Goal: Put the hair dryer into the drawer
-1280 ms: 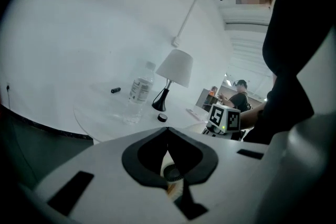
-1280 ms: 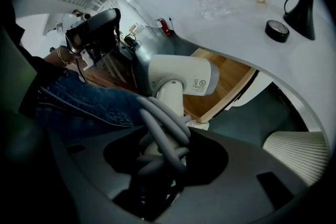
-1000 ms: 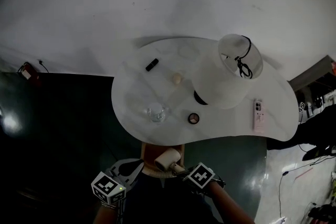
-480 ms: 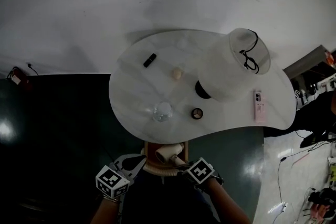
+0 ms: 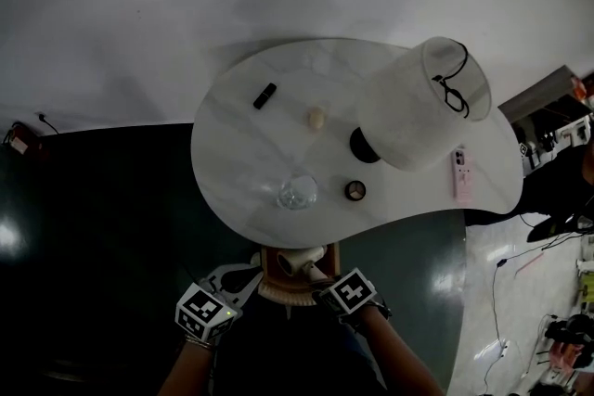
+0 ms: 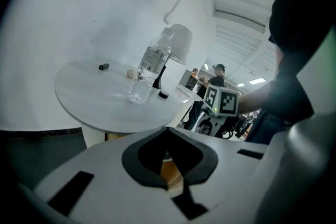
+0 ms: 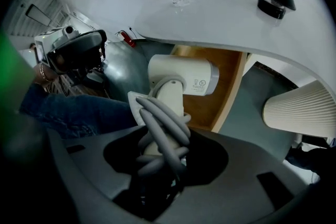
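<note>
The white hair dryer (image 7: pixel 181 77), its grey cord (image 7: pixel 164 131) wound round the handle, is held by the handle in my right gripper (image 7: pixel 160 161), which is shut on it. Its barrel hangs over the open wooden drawer (image 7: pixel 223 94) under the table's edge. From the head view, the hair dryer (image 5: pixel 299 261) lies within the drawer (image 5: pixel 327 257), with the right gripper (image 5: pixel 317 277) just behind it. My left gripper (image 5: pixel 243 277) is beside the drawer's left side. The left gripper (image 6: pixel 170 168) has its jaws shut, with a bit of wood showing through the gap.
A white kidney-shaped table (image 5: pixel 237 153) carries a water bottle (image 5: pixel 298 192), a big white lamp (image 5: pixel 422 111), a pink phone (image 5: pixel 462 176), a small round compact (image 5: pixel 355 190), a black stick (image 5: pixel 265 95) and a small ball (image 5: pixel 316 117). Dark floor surrounds it.
The right gripper has carried the hair dryer forward, further over the open drawer under the table's edge. The left gripper stays shut beside the drawer. The head view has shifted a little.
</note>
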The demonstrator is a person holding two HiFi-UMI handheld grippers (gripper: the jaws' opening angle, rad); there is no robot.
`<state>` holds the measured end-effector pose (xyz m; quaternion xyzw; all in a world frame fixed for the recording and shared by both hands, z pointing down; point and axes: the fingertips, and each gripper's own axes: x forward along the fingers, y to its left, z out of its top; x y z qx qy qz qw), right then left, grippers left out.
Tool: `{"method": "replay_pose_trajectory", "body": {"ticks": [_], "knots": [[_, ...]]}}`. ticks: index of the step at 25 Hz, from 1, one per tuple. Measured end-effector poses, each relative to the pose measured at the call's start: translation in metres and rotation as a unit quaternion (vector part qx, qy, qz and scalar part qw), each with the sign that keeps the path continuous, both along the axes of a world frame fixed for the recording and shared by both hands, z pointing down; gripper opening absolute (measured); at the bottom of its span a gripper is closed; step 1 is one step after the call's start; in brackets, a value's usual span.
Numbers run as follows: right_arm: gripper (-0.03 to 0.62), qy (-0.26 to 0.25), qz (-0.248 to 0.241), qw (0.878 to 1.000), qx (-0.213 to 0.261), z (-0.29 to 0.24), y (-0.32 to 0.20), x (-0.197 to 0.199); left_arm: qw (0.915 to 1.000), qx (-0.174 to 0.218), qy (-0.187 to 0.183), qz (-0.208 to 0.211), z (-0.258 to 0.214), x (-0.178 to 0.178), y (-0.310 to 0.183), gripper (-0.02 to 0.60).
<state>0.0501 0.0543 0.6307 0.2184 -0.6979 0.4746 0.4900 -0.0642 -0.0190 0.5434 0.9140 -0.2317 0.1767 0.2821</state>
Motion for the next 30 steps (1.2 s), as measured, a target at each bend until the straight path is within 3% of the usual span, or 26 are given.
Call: {"method": "replay_pose_trajectory", "body": {"ticks": [8,26,30], "knots": [[0.201,0.009,0.022,1.0,0.005,0.013,-0.013,-0.018,0.9994,-0.004,-0.013,0.031,0.023,-0.006,-0.008,0.008],[0.201,0.07,0.063,0.995,0.014,0.051,-0.023,-0.028,0.9985,-0.038,0.007,0.04,0.054,-0.014,-0.002,0.008],[0.201,0.078,0.079,0.993,0.034,0.061,-0.036,-0.027,0.9983,-0.043,0.012,0.038,0.059,-0.013,0.0,0.008]]}}
